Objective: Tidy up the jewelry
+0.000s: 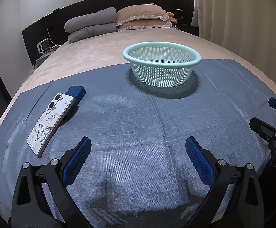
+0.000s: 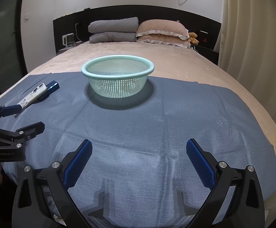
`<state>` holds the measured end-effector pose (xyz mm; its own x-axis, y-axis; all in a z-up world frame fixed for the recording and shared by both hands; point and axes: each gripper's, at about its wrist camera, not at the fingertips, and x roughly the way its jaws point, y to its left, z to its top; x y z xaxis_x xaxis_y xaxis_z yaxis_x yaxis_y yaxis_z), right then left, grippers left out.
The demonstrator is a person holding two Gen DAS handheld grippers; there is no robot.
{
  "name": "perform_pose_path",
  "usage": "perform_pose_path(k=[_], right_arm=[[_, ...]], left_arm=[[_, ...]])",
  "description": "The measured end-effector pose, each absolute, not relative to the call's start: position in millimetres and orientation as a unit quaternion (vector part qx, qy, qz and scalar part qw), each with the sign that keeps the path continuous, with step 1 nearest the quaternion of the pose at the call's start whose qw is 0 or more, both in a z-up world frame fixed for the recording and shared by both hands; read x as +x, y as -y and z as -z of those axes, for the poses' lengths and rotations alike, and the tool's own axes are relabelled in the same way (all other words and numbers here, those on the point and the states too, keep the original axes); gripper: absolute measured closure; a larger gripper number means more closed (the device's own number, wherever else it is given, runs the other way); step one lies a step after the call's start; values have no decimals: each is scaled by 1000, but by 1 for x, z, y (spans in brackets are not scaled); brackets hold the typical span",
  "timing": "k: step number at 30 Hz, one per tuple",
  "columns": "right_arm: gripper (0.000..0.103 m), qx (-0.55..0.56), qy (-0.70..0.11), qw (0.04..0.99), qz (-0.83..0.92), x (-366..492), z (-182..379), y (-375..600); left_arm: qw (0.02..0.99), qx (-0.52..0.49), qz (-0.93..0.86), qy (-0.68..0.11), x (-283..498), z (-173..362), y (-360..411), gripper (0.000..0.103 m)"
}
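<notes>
Fingers (image 1: 80, 157) of both grippers spread empty; only left view shows phone (image 1: 49, 121) butterfly print.

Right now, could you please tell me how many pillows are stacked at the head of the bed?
2: one pink frilled pillow lies on another pink frilled pillow, right of the folded grey quilts. More may be hidden behind.

Mint-green mesh basket (image 1: 161, 65), upright on blue cloth (image 1: 130, 125); dark blue box (image 1: 77, 92) under phone (image 1: 50, 122)
</notes>
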<state>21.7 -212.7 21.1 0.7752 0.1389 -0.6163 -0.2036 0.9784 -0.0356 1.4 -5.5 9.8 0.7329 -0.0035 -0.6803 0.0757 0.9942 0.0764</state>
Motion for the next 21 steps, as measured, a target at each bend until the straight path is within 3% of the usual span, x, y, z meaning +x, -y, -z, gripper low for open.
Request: perform_pose_path(k=[21], right_arm=[[8, -45, -336, 936, -92, 25, -17, 217]], left_arm=[[927, 48, 25, -372, 4, -8, 3, 6]])
